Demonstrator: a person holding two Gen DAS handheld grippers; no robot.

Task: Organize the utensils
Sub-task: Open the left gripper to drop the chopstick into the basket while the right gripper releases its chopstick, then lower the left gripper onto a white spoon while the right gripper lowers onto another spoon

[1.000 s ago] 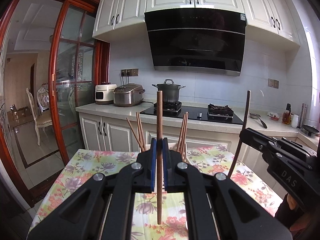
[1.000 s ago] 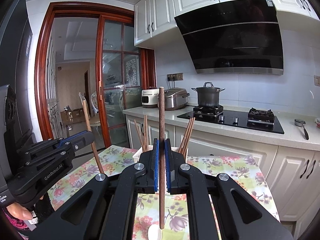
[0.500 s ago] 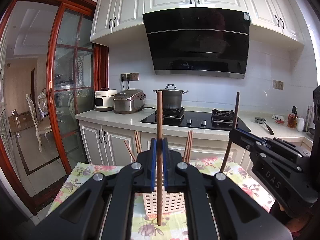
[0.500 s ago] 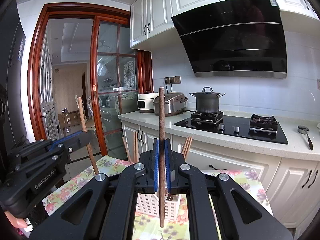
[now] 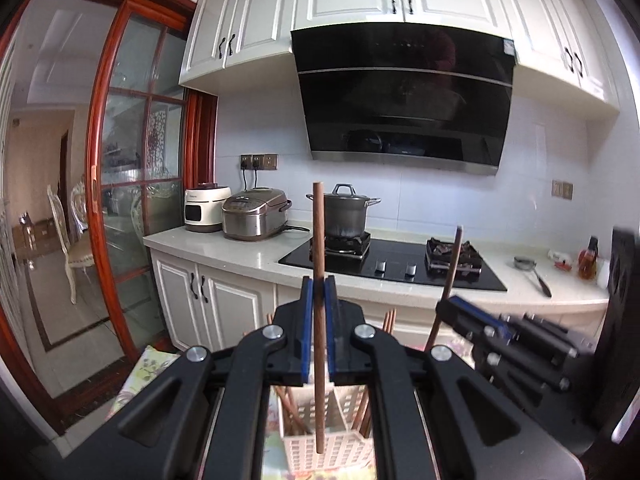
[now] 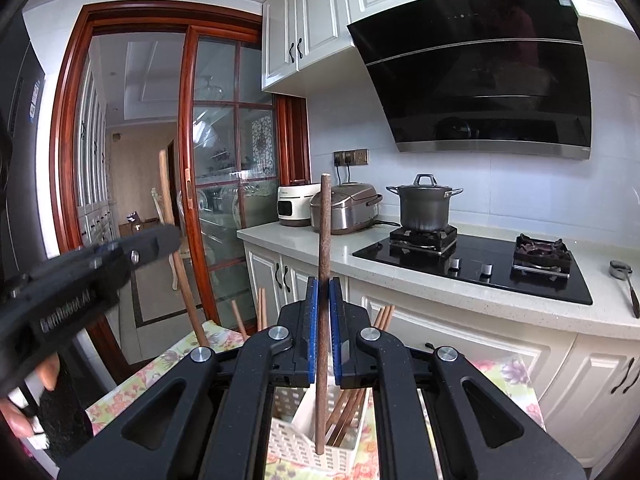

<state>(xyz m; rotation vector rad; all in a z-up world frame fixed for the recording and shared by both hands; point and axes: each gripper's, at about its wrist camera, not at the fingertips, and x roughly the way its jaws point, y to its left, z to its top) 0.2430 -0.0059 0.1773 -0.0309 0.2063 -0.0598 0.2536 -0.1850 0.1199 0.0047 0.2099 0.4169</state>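
Both grippers pinch one upright chopstick each: left gripper (image 5: 319, 320) w/ chopstick (image 5: 319, 264), right gripper (image 6: 324, 320) likewise. White basket (image 5: 332, 452) sits just below/ahead. Next: lower tips into basket, then release.

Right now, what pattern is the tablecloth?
Floral tablecloth, pink and purple flowers on pale yellow-green; right wrist view shows it best.

Dark brown chopstick (image 5: 319, 320) between blue gripper pads (image 5: 306, 328); cream lattice basket (image 5: 332, 450) on a floral cloth (image 6: 192, 354) of green, pink and yellow; speckled pale worktop (image 6: 400, 276); black hood (image 5: 404, 96).
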